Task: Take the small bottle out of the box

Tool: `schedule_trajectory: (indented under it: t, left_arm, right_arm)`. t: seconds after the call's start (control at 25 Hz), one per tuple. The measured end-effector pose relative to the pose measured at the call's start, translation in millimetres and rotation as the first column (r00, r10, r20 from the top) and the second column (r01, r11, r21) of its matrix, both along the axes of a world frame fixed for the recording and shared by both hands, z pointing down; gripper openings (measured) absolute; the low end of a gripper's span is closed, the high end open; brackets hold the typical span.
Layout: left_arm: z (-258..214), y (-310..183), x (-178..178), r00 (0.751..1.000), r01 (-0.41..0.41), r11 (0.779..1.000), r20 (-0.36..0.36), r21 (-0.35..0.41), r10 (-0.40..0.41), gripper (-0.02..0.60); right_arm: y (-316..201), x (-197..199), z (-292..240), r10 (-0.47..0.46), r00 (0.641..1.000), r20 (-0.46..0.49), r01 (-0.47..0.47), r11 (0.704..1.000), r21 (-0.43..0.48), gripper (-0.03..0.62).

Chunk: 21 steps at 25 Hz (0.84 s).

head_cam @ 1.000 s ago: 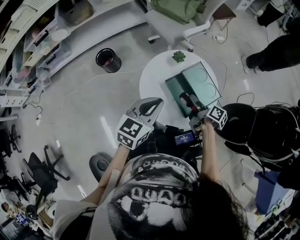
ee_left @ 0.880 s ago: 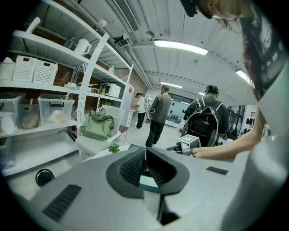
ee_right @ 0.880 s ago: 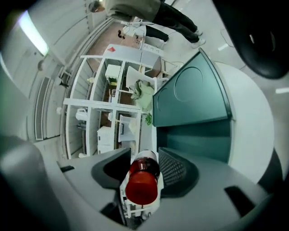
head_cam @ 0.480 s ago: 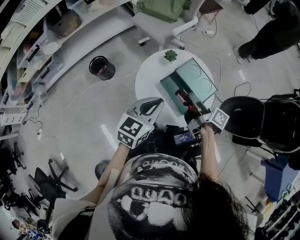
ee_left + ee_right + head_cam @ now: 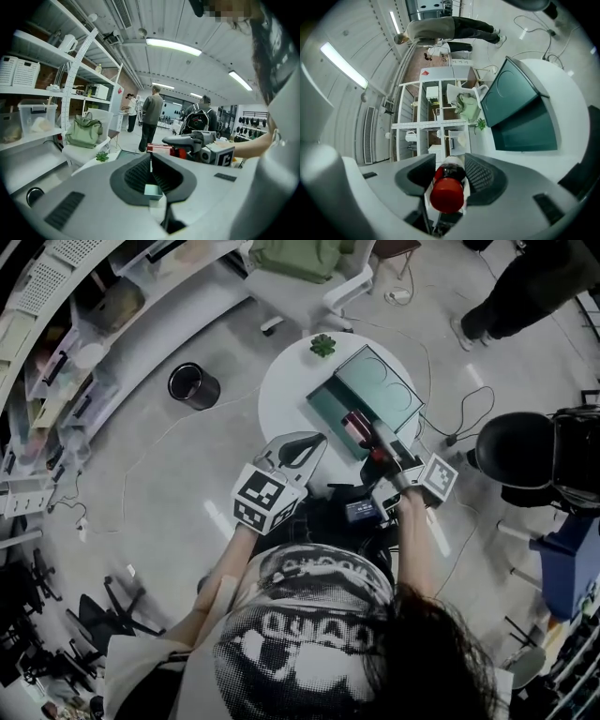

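The right tool [image 5: 373, 435] grips one small bottle [image 5: 447, 192] beside one open box [image 5: 380, 390], upper centre; the left tool [image 5: 302, 444] is closed, empty.

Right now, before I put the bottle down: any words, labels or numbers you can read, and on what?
No text is legible in any view.
small bottle: label too blurred to read.
marker cube: black-and-white square pattern, no words.
box: plain teal, no print visible.
small blue panel: too small to read.
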<state>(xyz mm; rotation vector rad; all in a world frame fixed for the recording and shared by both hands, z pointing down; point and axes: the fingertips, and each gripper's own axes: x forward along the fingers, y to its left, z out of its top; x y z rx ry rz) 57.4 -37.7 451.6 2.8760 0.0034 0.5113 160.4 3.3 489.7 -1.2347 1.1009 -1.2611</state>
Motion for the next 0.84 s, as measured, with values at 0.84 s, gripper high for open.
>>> schedule_trajectory:
  t: [0.84]
  left_arm:
    - [-4.5,5.6,1.1,1.000,-0.009,1.000,-0.021,0.027,0.010,0.018]
  right_arm:
    - [2.0,3.2,-2.0,0.020,1.000,-0.001,-0.020,1.000,0.023,0.193]
